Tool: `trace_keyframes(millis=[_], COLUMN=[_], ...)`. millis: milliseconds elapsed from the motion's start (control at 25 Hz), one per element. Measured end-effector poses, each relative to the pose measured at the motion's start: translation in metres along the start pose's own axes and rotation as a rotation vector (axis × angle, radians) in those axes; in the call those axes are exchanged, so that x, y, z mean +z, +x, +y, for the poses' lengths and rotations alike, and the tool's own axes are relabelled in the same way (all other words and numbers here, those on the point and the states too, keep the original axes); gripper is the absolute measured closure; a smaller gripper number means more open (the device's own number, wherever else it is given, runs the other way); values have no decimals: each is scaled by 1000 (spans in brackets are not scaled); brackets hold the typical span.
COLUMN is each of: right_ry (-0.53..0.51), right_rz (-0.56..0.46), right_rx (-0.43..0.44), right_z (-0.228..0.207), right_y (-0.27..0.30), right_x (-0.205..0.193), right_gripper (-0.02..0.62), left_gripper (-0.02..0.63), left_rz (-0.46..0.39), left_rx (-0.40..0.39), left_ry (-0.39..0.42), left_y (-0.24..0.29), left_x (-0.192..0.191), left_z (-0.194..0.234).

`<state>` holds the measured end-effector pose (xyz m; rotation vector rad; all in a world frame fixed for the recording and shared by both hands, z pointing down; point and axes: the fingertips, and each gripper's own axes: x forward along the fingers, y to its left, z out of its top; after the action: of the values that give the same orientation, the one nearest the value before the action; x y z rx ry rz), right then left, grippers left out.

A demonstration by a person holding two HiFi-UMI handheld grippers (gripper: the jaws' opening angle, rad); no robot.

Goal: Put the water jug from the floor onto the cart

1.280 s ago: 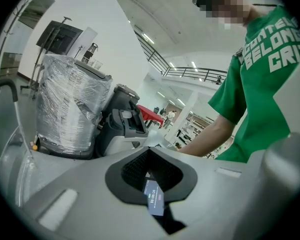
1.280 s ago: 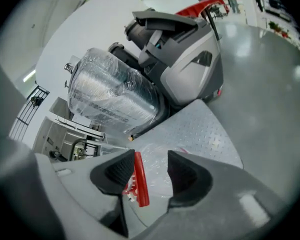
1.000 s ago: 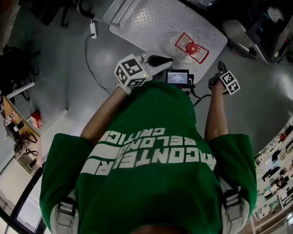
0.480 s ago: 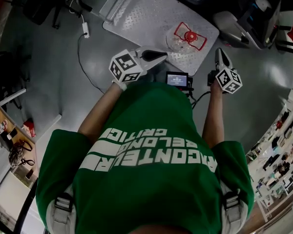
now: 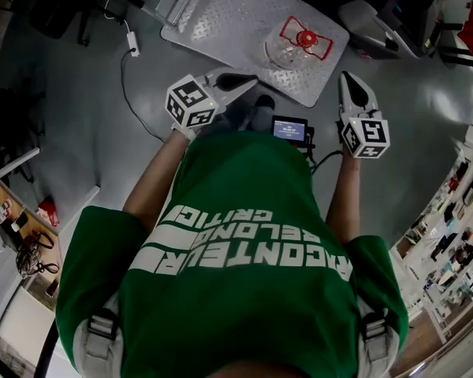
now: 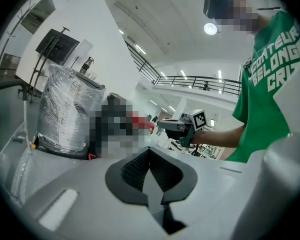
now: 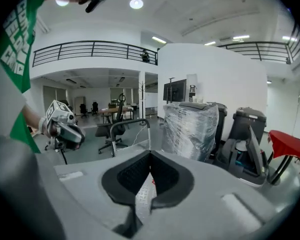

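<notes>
Grey floor [image 5: 102, 132], white walls [image 7: 215, 79], railed balcony [image 7: 90, 49], ceiling lights [image 7: 136, 3] on. Office chairs [image 7: 115, 129] at back, monitor [image 7: 174, 90], plastic-wrapped bin [image 7: 190, 126], shelves [image 5: 457, 242] at right.

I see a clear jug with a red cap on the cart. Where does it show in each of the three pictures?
Head view: the jug stands top centre, on the cart.
Left gripper view: not in it.
Right gripper view: perhaps a red-and-white sliver low at centre, between the jaws; too small to tell.
Shared landmark: the cart's handle, upper left in the head view, left of centre in the right gripper view.
</notes>
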<state>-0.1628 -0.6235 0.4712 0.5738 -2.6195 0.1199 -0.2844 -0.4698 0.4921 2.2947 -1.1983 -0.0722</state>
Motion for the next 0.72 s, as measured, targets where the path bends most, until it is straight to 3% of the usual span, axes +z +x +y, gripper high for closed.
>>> trace_keyframes(millis=[360,560,720], right_ry=[-18,11,48], right_rz=[5,9,24], right_rx=[27,20,7], right_z=[8,-2,-10], right_y=[-41,-84,-116], right_x=[-24,-53,-81], right_gripper=[603,603,603], left_gripper=[600,600,600], left_rz=[-3,-55,-53], left_rx=[-3,-34,-41], left_ry=[16,-55,-54], left_y=[22,49,65], left_x=[-8,-10,-17], left_z=[-37,-69,-94])
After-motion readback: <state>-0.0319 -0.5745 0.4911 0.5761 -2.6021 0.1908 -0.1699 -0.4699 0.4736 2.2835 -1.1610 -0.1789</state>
